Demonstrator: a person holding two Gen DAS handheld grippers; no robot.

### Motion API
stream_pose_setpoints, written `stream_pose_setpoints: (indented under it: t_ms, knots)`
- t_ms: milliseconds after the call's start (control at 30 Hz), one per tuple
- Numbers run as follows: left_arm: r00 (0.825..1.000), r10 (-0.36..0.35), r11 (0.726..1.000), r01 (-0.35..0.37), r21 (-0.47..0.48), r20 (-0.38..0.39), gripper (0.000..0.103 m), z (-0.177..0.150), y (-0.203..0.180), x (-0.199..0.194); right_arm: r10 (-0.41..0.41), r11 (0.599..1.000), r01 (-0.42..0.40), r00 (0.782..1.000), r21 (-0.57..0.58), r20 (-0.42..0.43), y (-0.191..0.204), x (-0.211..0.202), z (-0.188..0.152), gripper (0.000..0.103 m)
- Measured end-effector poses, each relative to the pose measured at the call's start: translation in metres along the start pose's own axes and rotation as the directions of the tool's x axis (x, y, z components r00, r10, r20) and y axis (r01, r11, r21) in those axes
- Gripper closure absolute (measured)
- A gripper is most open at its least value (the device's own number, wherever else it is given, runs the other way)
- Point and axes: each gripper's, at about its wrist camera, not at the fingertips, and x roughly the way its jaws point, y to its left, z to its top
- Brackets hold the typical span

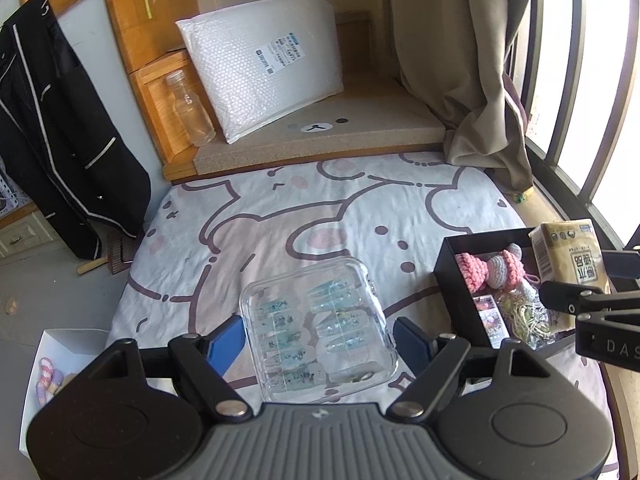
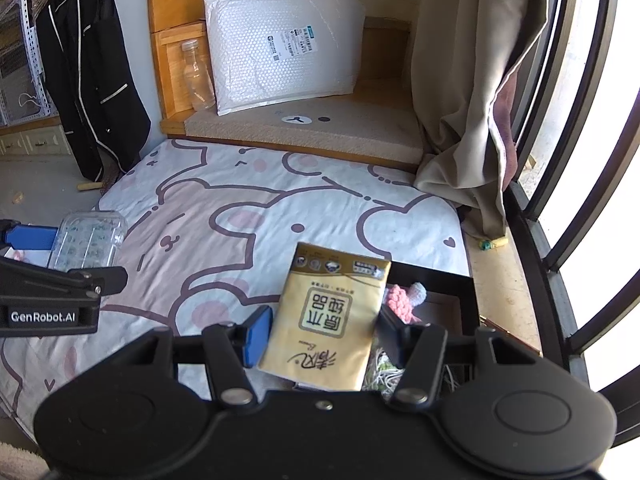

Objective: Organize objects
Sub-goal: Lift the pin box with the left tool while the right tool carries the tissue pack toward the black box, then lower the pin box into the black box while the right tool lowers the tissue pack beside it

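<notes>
Mid-task: right tongs (image 2: 320,330) grip the yellow tissue pack (image 2: 328,316) above the partly filled black box (image 1: 450,276) at right, while left tongs (image 1: 320,340) clasp the clear case (image 1: 316,328) over the bed (image 1: 280,216), not yet boxed.

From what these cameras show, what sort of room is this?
Most likely a bedroom in a home: a mattress under a cartoon-print bedsheet, a beige curtain drawn beside a barred window, and a black jacket hanging on the left.

Gold tissue pack (image 2: 326,316), black box (image 1: 460,276)
</notes>
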Motion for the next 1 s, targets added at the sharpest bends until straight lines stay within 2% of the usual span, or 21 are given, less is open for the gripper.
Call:
stream_pose_setpoints:
  t_ms: [467,1000]
  knots:
    - [0.998,-0.063,0.997,0.063,0.039,0.0,0.022,0.016,-0.036,0.009,-0.052,0.997,0.052,0.999,0.058,0.0,-0.037,-0.003,-0.009,0.045]
    - [0.988,-0.153,0.986,0.153,0.072,-0.006,0.022,0.024,-0.086,0.015,-0.125,0.984,0.126,0.992,0.129,-0.018,-0.088,-0.013,-0.025,0.045]
